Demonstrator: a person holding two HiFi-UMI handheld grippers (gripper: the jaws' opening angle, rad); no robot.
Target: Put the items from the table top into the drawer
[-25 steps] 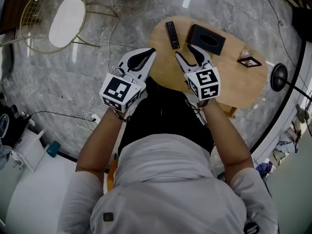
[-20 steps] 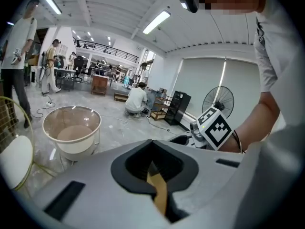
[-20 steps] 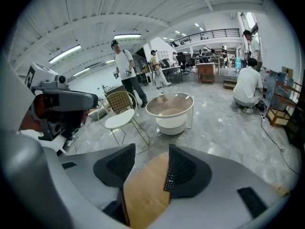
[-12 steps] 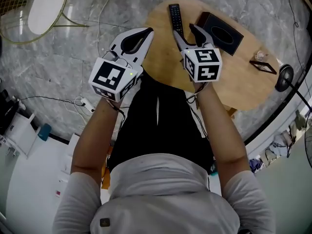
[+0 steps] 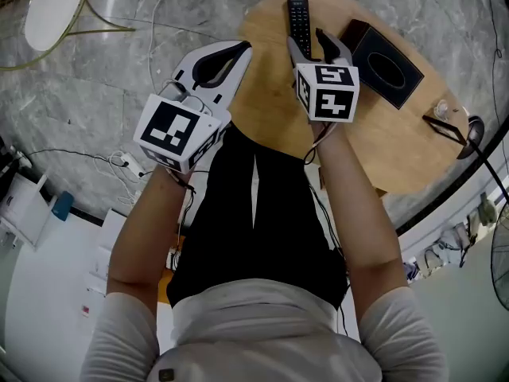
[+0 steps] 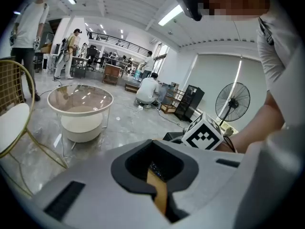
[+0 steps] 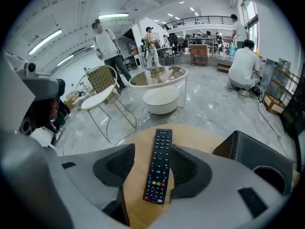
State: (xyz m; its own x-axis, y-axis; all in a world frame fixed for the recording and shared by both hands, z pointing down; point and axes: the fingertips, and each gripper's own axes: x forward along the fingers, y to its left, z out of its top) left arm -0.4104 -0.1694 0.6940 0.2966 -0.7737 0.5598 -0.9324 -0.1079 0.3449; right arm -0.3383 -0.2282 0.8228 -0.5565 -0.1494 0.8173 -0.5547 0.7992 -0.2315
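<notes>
Right tongs [image 5: 308, 44]: I hold them nose-down over the round wooden table [image 5: 382, 142]. The jaws stand wide and have just been opening, and the black remote control [image 7: 158, 173] lies lengthwise between the pads. Neither pad presses on it, so nothing is gripped. Left tongs [image 5: 241, 51]: jaws drawn together with the tips meeting, empty, poised at the table's left edge. Task items: the remote lies flat near the table's far edge. Near it, to the right, stands a black box with an oval opening [image 5: 387, 70]. Well apart, at the right rim, lies a small dark-framed object [image 5: 447, 124], too small for me to identify. Progress: I judge the task to be at its very start. All three items are on the table top and none is lifted. The drawer shows in no view, so I cannot tell whether it is open. Remaining: close on the remote and carry it to the drawer, then do the same for the box and the small object.
</notes>
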